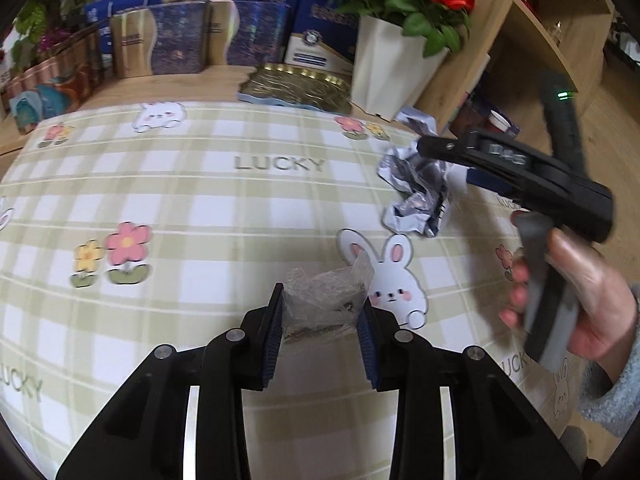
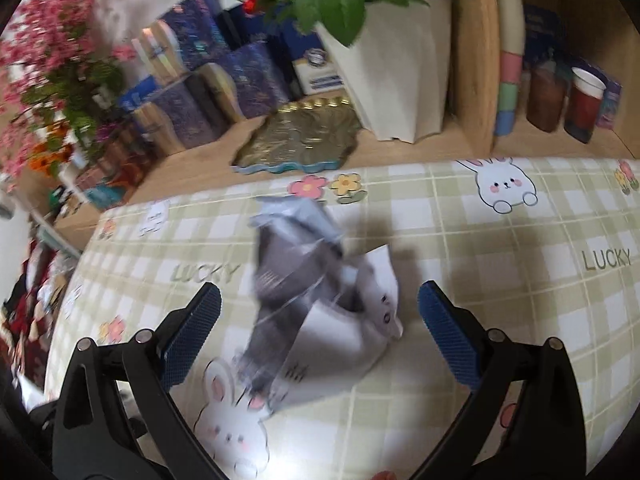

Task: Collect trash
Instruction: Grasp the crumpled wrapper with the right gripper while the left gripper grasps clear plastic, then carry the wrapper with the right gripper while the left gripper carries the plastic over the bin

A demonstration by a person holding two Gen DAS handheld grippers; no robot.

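The left gripper (image 1: pixel 322 334) is pointing down at a slant, and its blue pads (image 1: pixel 274 338) are pinching something thin between them. The right gripper (image 2: pixel 320 338) is also slanting down, with its two fingers standing wide apart and nothing squeezed between them. A hand (image 1: pixel 576 292) in a grey sleeve (image 1: pixel 612 392) is wrapping around the right gripper's handle.

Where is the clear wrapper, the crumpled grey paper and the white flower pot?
clear wrapper (image 1: pixel 326 294), left wrist view, its crinkled middle
crumpled grey paper (image 2: pixel 296 264), right wrist view, its dark middle
white flower pot (image 1: pixel 386 66), left wrist view, its front wall
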